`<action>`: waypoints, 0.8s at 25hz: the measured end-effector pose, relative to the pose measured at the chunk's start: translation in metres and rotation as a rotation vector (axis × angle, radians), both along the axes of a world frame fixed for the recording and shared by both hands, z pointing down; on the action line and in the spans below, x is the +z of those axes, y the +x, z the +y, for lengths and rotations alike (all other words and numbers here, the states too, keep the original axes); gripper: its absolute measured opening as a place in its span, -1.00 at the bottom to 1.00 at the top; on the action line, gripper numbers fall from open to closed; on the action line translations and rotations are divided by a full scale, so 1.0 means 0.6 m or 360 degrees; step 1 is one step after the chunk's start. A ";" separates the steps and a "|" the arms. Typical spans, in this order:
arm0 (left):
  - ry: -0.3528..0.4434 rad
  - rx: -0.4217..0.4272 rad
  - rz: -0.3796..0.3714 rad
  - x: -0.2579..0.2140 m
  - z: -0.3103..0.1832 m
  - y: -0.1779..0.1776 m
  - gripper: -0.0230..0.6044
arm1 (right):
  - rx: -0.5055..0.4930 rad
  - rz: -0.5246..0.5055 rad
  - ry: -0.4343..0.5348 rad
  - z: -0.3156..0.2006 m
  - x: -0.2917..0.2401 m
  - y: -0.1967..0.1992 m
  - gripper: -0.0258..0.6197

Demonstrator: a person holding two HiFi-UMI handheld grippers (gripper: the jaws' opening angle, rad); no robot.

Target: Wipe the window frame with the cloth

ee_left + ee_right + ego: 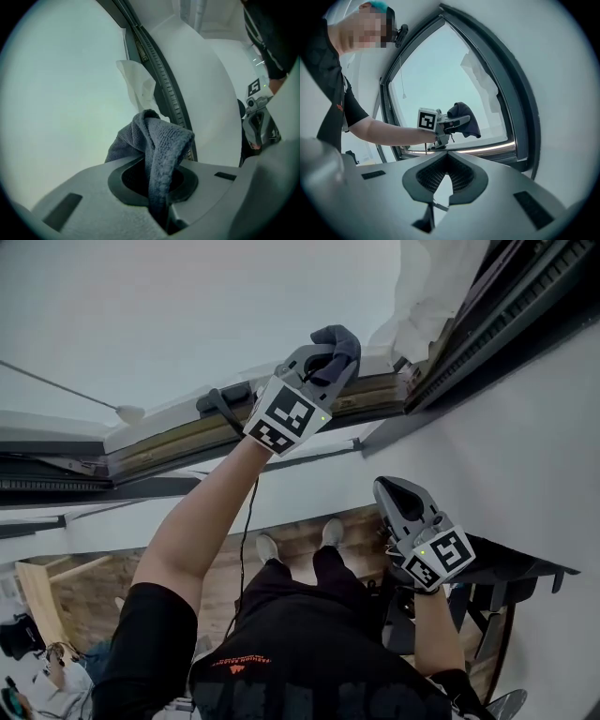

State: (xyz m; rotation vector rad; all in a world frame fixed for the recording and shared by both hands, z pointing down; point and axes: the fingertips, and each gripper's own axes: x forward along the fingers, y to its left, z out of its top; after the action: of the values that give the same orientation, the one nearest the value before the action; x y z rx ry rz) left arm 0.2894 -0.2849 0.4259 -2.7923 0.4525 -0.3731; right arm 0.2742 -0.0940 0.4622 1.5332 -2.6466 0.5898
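Observation:
My left gripper (322, 360) is shut on a dark grey-blue cloth (339, 340) and holds it up at the window frame (178, 439), by the lower rail. In the left gripper view the cloth (161, 138) bunches out of the closed jaws of that gripper (157, 176), next to the dark side frame (164, 84) and the glass. My right gripper (401, 499) hangs lower, away from the window, shut with nothing in it. From the right gripper (446, 158) view, the left gripper (452, 123) and the cloth (465, 119) hover just above the bottom rail (487, 151).
Loose white film (427, 287) hangs from the frame's upper corner. A black window handle (220, 405) sits on the rail left of the cloth. A thin cord with a knob (129, 412) crosses the glass. A dark table (511, 568) stands by the wall below.

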 end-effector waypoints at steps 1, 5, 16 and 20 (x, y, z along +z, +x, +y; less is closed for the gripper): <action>-0.0009 0.0019 0.0009 -0.002 0.009 -0.009 -0.79 | -0.0015 0.0006 0.0001 -0.001 -0.001 -0.005 -0.91; -0.0030 0.0051 0.0032 -0.006 0.044 -0.071 -0.79 | -0.0085 0.0029 0.0020 -0.010 -0.010 -0.036 -0.91; -0.0172 -0.0198 0.0196 0.006 0.149 -0.400 -0.79 | -0.0321 0.0081 0.0042 -0.033 -0.032 -0.214 -0.91; -0.0287 -0.0344 0.0302 -0.001 0.181 -0.508 -0.79 | -0.0414 0.0090 0.0067 -0.042 -0.047 -0.297 -0.91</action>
State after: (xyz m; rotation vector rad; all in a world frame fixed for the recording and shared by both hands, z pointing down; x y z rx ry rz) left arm -0.0152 -0.1765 0.4252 -2.9754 0.8065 -0.2027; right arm 0.0960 -0.1193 0.4340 1.1659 -2.7668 0.4687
